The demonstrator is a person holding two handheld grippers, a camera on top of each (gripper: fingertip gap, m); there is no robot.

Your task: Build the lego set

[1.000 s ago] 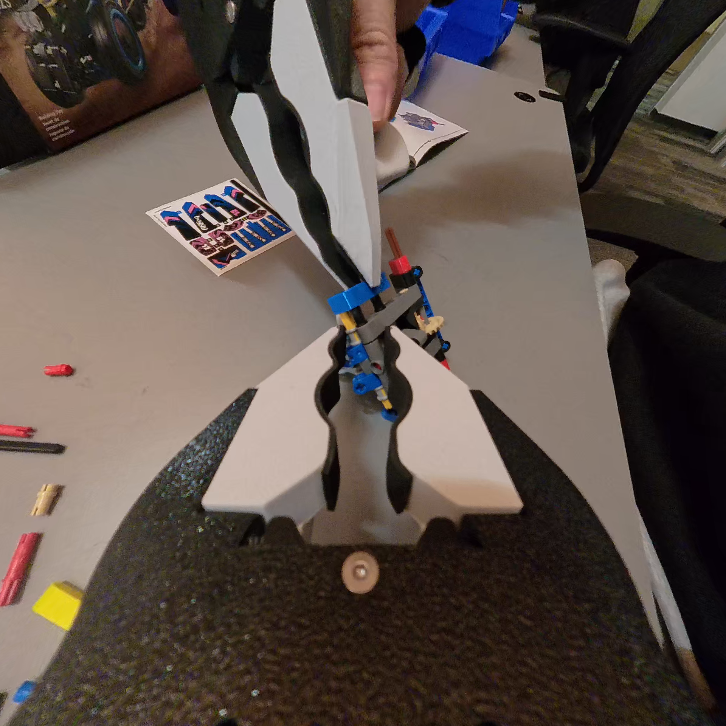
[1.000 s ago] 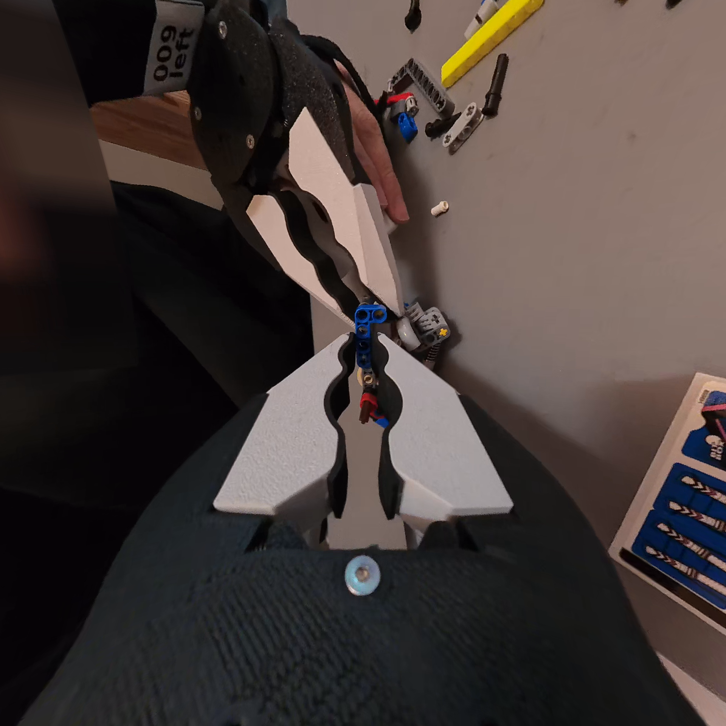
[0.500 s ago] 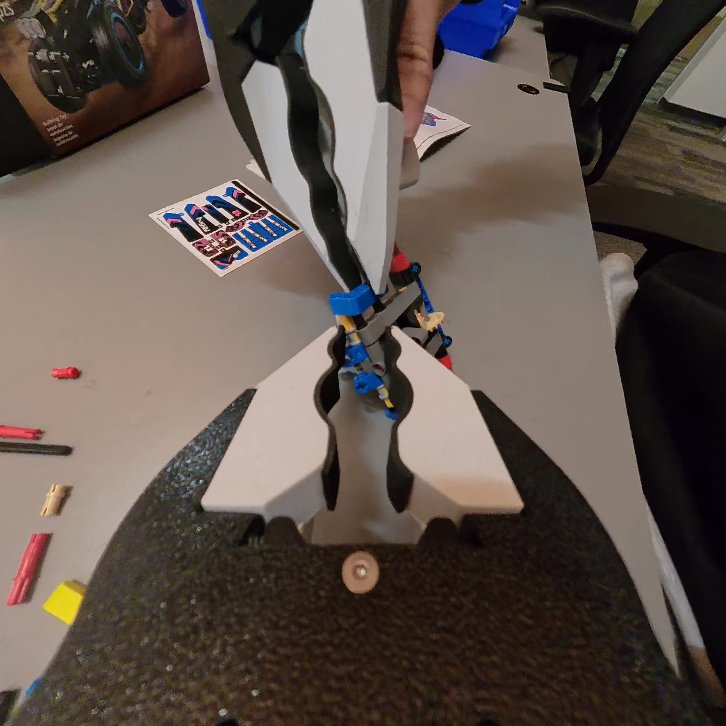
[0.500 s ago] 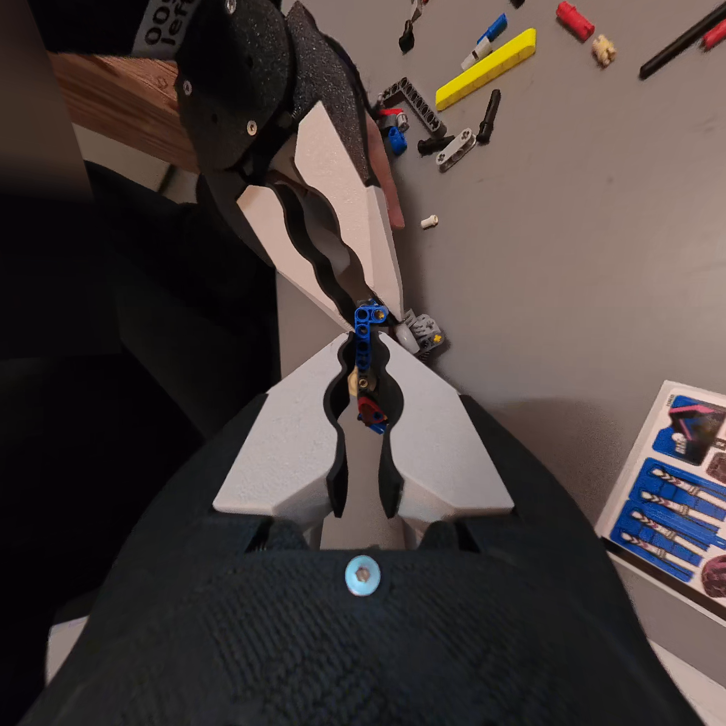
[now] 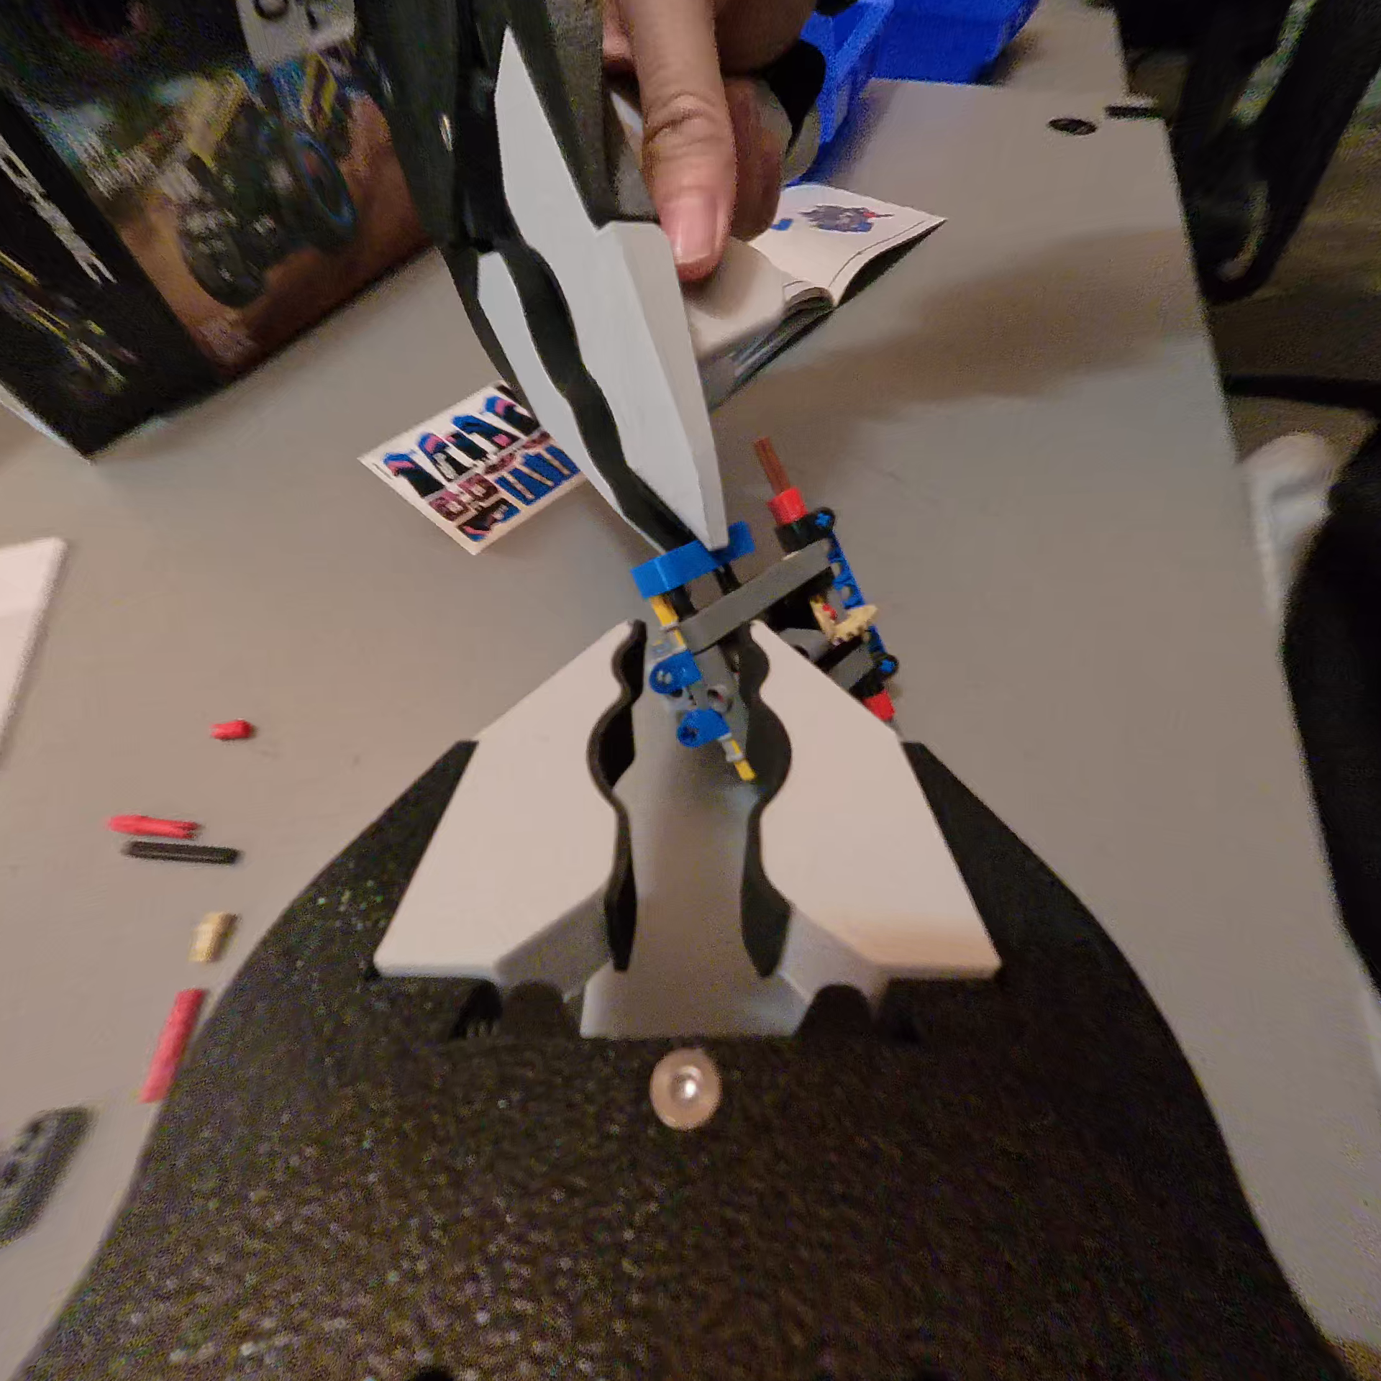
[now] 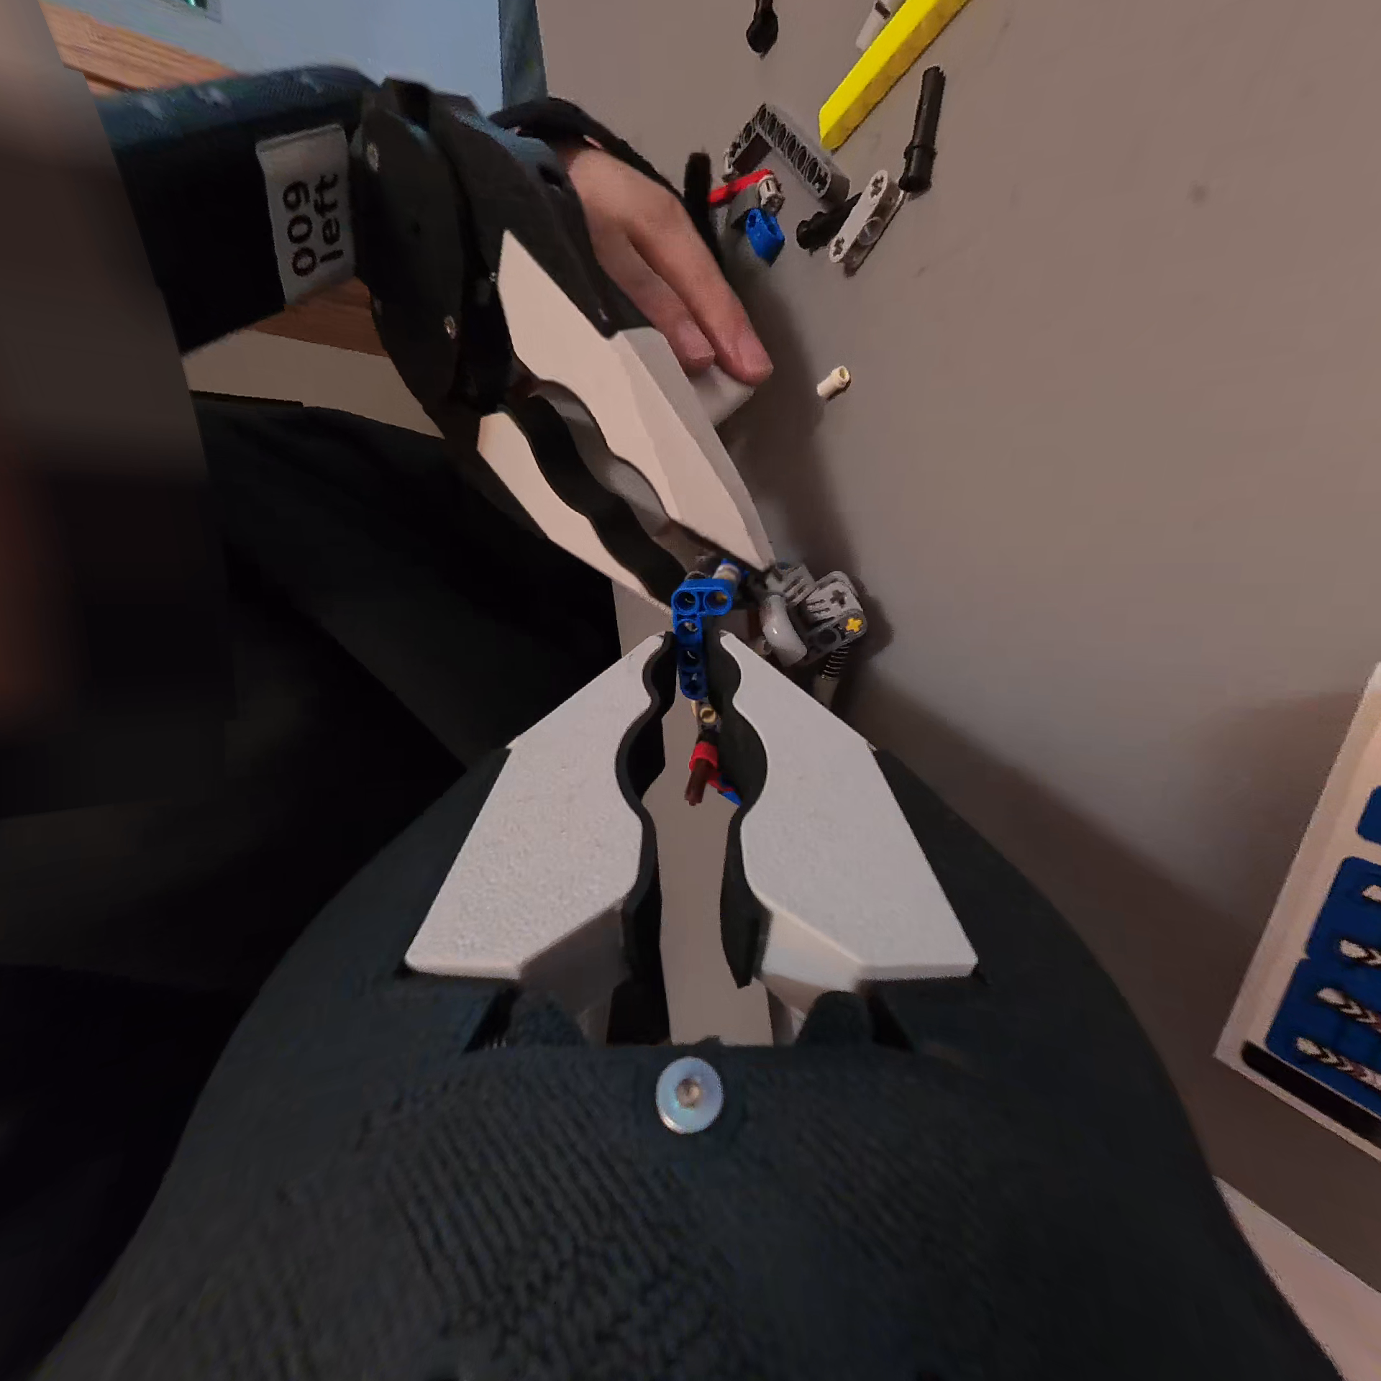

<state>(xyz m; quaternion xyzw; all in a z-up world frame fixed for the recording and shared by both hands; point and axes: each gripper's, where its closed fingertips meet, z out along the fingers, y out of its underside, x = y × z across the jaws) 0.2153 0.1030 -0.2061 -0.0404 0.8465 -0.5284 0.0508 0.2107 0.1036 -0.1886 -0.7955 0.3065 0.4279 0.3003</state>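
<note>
A small lego assembly of grey beams, blue pins, a yellow axle and a red-tipped axle is held above the grey table. My left gripper is shut on its grey lower part. My right gripper comes down from above, leaning left, and is shut on a blue L-shaped beam at the assembly's top. In the right wrist view my right gripper pinches the blue beam. There the left gripper meets it from the upper left, and the grey part sticks out to the right.
A sticker sheet, an open booklet, the set's box and a blue bin lie beyond. Loose red, black and tan pins lie left. A yellow beam and grey frame lie farther off. The table edge runs along the right.
Both grippers keep their holds. The right gripper swung nearly upright over the assembly, then leaned back to the left, uncovering the red-tipped axle again. The left wrist view has shifted a little.
</note>
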